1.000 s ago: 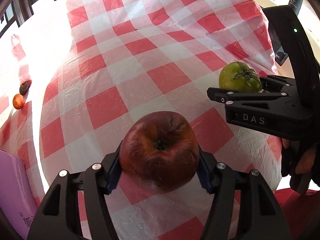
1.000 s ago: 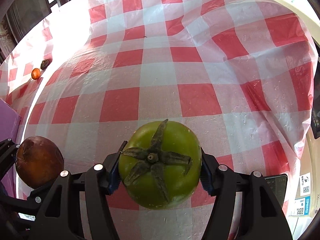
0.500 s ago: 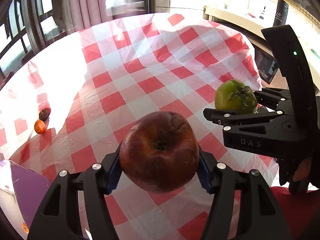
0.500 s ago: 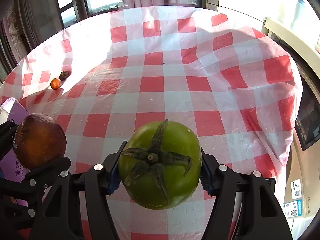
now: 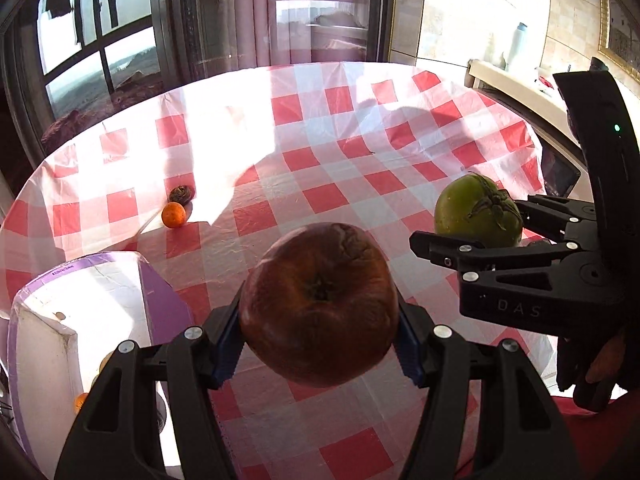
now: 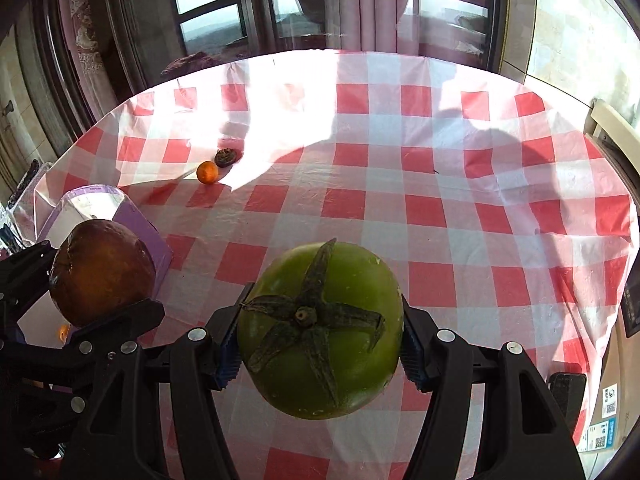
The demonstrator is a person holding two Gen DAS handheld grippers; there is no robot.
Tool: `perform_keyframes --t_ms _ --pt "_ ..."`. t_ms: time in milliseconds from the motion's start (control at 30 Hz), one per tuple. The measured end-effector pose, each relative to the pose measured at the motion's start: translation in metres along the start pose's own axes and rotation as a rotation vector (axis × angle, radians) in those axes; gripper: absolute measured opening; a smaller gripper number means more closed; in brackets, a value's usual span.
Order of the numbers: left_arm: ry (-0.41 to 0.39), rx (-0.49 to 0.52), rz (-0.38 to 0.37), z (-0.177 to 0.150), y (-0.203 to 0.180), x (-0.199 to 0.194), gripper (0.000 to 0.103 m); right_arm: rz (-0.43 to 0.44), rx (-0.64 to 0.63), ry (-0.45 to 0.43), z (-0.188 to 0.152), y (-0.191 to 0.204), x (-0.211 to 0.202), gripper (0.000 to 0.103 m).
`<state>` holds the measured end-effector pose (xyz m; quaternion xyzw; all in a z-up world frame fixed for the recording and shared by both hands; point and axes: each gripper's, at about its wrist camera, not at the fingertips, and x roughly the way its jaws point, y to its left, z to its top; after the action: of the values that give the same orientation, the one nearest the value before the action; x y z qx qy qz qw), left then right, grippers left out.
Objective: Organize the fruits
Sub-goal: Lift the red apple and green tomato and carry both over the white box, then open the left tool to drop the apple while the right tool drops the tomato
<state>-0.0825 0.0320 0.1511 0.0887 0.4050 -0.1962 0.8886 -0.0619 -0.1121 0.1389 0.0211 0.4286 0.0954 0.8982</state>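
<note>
Carrying: you have a fruit in each tool, both lifted clear of the checked tablecloth (image 5: 312,196).
Left gripper: the left gripper (image 5: 318,320) is pinching the brown-red apple (image 5: 320,304) between its blue pads, dimple toward the lens, at the lower middle of the left view.
Right gripper: the right gripper (image 6: 320,332) is pinching the green tomato (image 6: 320,330), its dark star-shaped calyx facing the camera, at the lower middle of the right view.
What has changed: over the last second both views have tilted up and pulled away from the cloth. Earlier only the tabletop filled the frames; now the windows and curtains show along the top.
New in view: the purple box (image 5: 160,292), barely visible at the edge a second ago, now stands open at the lower left of the left view. One small orange piece shows inside it low down, though I cannot tell what it is.
Still on the table: a small orange fruit (image 5: 173,215) and a dark round fruit (image 5: 182,193) lie just beside each other, left of centre, at the edge of the sun patch.
Meaning: I judge the pick-ups done and the transfer under way, with the box as the likely destination.
Watch: your two tools sit near each other, so lower one fruit at a time.
</note>
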Motion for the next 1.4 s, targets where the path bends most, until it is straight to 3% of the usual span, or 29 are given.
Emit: perform_keyframes --t_ms 367,633,833,967,1033,1167,1400 --pt "0.055 -0.152 0.168 -0.051 0.093 -0.039 0.063 0.134 -0.174 -0.071 0.009 0.114 -0.017 0.062" --pt "0.184 -0.226 0.285 -0.096 0.153 -0.05 0.063 0.215 -0.299 -0.06 0.007 0.186 -0.012 0.062" --pt "0.311 -0.308 0.33 -0.128 0.195 -0.05 0.063 0.237 -0.351 0.062 0.019 0.239 0.017 0.062" --pt "0.395 -0.326 0.345 -0.146 0.214 -0.047 0.063 0.181 -0.492 0.167 0.014 0.274 0.043 0.062" --pt "0.451 -0.323 0.332 -0.153 0.22 -0.042 0.063 0.167 -0.552 0.268 0.007 0.285 0.062 0.062" --pt "0.531 -0.213 0.285 -0.162 0.207 -0.034 0.063 0.145 -0.669 0.434 -0.016 0.296 0.089 0.062" --pt "0.595 -0.05 0.177 -0.178 0.182 -0.037 0.063 0.087 -0.904 0.5 -0.039 0.309 0.092 0.062"
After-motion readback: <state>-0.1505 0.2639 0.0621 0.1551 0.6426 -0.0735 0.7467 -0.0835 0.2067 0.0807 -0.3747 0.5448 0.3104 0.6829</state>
